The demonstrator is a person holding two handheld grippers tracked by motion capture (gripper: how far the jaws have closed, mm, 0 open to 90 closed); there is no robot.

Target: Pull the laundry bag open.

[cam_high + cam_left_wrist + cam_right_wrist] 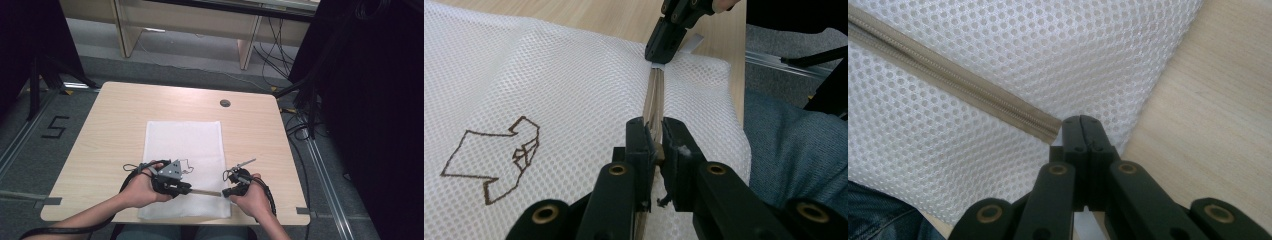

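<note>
mesh bag – floor mark "5" | left gripper fingers pinch zipper | right gripper fingers closed at zipper's end

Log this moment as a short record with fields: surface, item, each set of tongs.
surface: wooden table
item: white mesh bag, flat, beige zipper along its near edge
marking: brown outline drawing on the mesh
left tongs: shut on the zipper
right tongs: shut, at the zipper's end near the bag's corner
</note>
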